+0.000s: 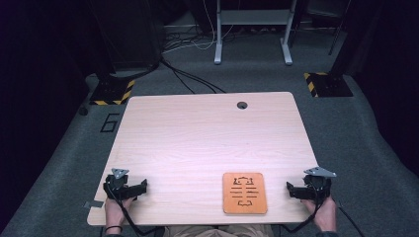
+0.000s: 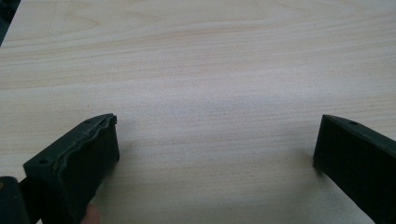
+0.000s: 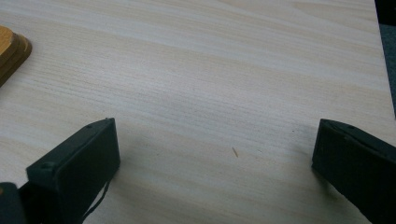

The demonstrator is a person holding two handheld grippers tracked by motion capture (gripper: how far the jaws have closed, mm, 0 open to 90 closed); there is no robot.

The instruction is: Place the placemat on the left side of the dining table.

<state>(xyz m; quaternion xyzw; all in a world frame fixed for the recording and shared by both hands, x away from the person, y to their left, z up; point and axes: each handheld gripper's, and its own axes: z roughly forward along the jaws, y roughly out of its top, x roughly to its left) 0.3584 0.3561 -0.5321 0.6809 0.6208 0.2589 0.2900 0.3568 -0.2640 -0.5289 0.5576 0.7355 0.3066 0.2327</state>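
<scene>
Nothing is picked up yet. The orange board (image 1: 244,192) lies low in the frame, untouched. The left gripper (image 1: 143,188) and right gripper (image 1: 290,190) both gape apart, empty.

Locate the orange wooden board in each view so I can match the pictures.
High view: the orange wooden board lies flat near the table's near edge, right of centre, closer to the right gripper than to the left one.
Left gripper view: not in it.
Right gripper view: a stacked corner of it at the left edge, upper part.
Shared landmark: the pale wood-grain tabletop.
</scene>
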